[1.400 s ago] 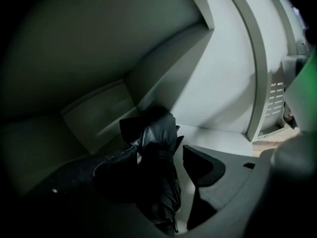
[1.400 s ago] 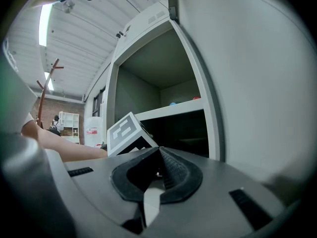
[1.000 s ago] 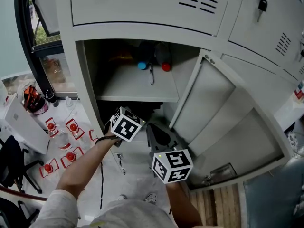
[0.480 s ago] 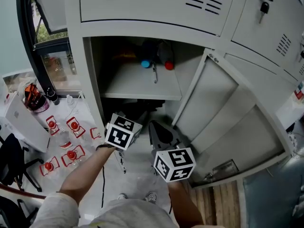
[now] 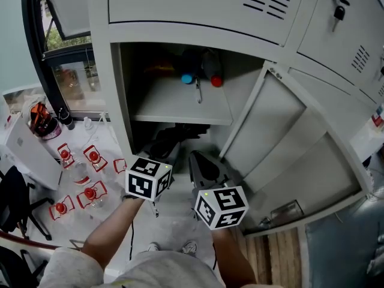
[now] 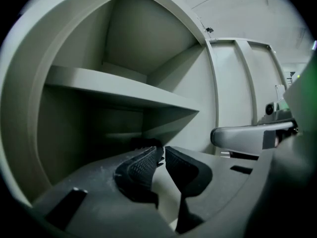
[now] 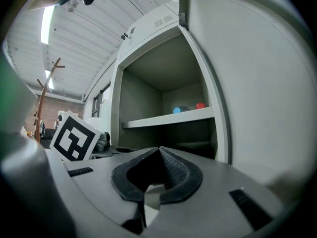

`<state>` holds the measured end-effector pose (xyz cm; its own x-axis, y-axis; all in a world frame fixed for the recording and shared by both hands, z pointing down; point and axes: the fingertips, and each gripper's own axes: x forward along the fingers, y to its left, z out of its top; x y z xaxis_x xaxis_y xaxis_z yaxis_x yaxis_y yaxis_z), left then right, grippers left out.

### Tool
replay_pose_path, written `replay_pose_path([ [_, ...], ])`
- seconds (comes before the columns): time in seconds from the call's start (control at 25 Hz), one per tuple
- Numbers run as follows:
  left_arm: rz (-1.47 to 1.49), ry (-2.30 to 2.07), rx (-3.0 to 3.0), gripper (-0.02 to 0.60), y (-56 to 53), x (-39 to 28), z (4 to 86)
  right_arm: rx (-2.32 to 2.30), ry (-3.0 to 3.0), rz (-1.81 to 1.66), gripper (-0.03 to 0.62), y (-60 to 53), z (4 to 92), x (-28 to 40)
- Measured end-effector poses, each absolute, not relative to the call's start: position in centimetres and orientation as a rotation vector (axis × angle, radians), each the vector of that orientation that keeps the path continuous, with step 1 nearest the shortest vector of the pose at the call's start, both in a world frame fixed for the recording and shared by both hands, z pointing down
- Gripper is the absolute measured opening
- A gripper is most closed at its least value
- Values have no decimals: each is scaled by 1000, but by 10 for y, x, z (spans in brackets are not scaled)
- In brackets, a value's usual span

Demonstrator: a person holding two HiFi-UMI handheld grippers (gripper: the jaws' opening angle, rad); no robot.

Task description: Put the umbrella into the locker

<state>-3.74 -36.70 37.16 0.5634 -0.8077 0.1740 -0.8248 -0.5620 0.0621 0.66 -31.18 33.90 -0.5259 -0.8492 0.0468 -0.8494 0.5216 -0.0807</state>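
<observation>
Pale grey locker (image 5: 180, 17), with a black umbrella (image 5: 171, 140) in its lower compartment.
A blue cap (image 5: 187, 78) and a red cap (image 5: 216, 81) are seen on the locker's grey shelf (image 5: 180, 107). Black-and-white square markers are borne on the white cubes (image 5: 148, 177) of the left gripper (image 6: 162, 155) and the right gripper (image 7: 159, 155); their pads (image 6: 141, 165) are black and finely ribbed, set in grey jaws. Left of the locker, red-and-white items (image 5: 90, 158) are scattered over a whitish floor (image 5: 174, 227). Right of it, brown wooden planks (image 5: 273, 254) are shown.
</observation>
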Motion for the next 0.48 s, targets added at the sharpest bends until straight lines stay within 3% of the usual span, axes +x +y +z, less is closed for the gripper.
replay_pose_path([
  [0.48, 90, -1434, 2634, 8, -348, -53, 365, 1524, -2729, 112, 3, -311, 339, 3],
])
